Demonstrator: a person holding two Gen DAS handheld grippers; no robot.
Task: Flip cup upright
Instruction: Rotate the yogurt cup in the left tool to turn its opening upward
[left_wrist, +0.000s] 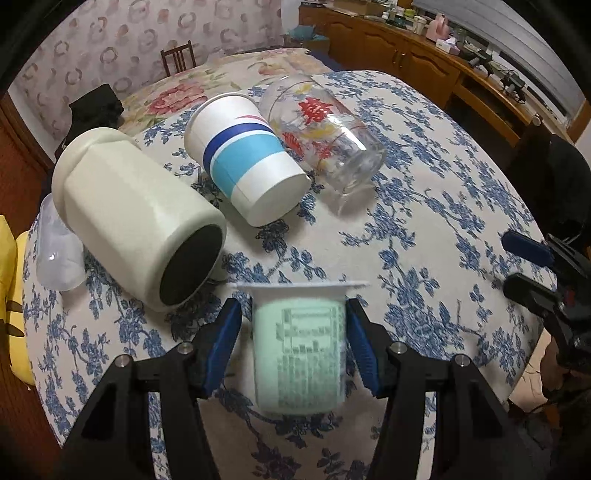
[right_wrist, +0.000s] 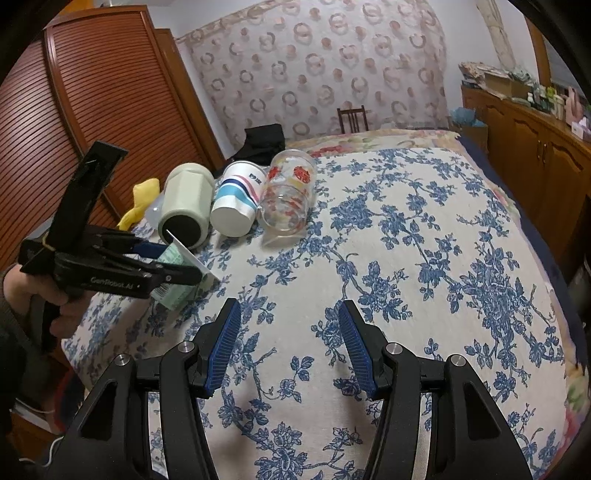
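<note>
One green cup (left_wrist: 301, 347) between left hand-held gripper (left_wrist: 293, 345) pads, contact unclear; right hand-held gripper (right_wrist: 288, 347) spread.

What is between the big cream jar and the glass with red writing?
The paper cup with blue stripes lies on its side between the cream jar and the glass, touching the glass. Both wrist views show it.

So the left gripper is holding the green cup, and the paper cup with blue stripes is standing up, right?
Not quite. The left gripper does hold the green cup, but the striped paper cup lies on its side, as the left wrist view shows.
</note>
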